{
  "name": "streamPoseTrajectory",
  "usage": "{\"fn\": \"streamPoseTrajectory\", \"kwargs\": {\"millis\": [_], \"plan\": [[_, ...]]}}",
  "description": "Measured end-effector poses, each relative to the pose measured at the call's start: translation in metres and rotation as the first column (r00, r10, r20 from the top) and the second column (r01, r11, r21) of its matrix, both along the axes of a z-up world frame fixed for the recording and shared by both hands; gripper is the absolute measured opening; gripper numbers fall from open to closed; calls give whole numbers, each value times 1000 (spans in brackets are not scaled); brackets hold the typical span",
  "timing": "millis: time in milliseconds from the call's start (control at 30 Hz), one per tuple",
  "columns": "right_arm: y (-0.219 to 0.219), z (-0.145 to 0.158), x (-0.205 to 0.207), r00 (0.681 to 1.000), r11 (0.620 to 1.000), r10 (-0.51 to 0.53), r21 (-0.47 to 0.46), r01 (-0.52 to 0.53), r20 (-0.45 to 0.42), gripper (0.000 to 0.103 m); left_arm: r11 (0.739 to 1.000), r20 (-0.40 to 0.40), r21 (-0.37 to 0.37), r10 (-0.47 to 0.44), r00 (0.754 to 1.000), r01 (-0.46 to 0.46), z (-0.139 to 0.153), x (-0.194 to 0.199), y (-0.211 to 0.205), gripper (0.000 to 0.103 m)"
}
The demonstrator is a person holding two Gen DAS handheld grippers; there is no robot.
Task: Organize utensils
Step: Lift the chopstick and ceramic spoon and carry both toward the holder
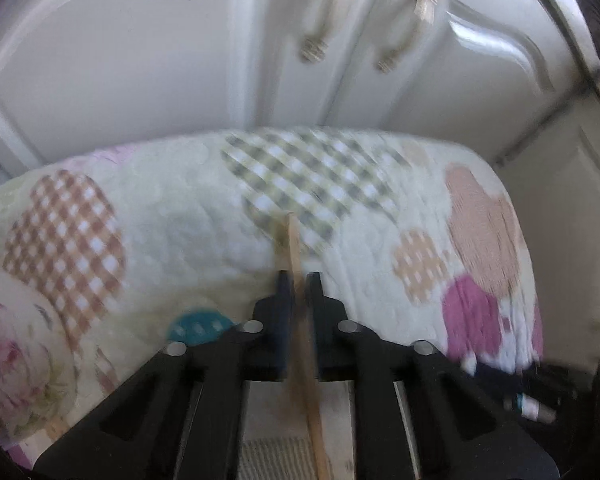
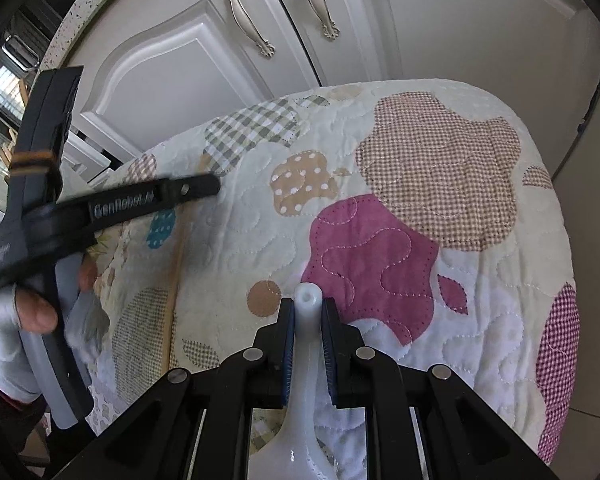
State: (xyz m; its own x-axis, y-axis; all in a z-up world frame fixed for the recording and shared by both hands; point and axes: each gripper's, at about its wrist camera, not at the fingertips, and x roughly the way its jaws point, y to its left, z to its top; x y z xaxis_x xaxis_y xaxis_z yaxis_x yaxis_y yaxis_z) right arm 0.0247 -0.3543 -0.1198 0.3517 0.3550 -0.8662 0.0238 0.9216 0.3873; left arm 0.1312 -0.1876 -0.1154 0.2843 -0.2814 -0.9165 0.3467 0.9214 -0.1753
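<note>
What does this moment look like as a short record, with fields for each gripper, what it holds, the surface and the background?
left gripper: shut on wooden stick
right gripper: shut on white spoon, gripped by its handle
surface: patchwork quilted cloth
background: white cabinet doors with metal handles
picture quality: left wrist view blurred, right wrist view sharp

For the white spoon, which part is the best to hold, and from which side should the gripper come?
Grip the white spoon on its narrow handle near the holed tip, coming from the bowl end along the handle, as the right gripper does now. The handle is slim enough to fit between the pads; the bowl widens below them and looks harder to clamp.
</note>
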Motion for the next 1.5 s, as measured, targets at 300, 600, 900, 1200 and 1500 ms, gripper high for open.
{"fn": "streamPoseTrajectory", "kwargs": {"millis": [300,600,900,1200,1500], "plan": [[10,15,-13,999,999,31,31,-32,26,13,991,-23,-123,-59,998,56,16,-50,35,4],[29,50,-25,993,997,63,38,-67,100,12,971,57,-236,-27,998,40,65,-95,81,4],[49,54,-21,991,995,92,28,-95,94,12,993,-22,-115,10,1000,-12,41,-115,121,4],[52,42,-21,993,994,107,28,-108,56,12,998,-82,-8,56,995,-57,5,-108,129,8],[56,28,-12,994,994,108,-8,-108,11,22,999,-29,33,18,999,-17,5,-96,109,22]]}}
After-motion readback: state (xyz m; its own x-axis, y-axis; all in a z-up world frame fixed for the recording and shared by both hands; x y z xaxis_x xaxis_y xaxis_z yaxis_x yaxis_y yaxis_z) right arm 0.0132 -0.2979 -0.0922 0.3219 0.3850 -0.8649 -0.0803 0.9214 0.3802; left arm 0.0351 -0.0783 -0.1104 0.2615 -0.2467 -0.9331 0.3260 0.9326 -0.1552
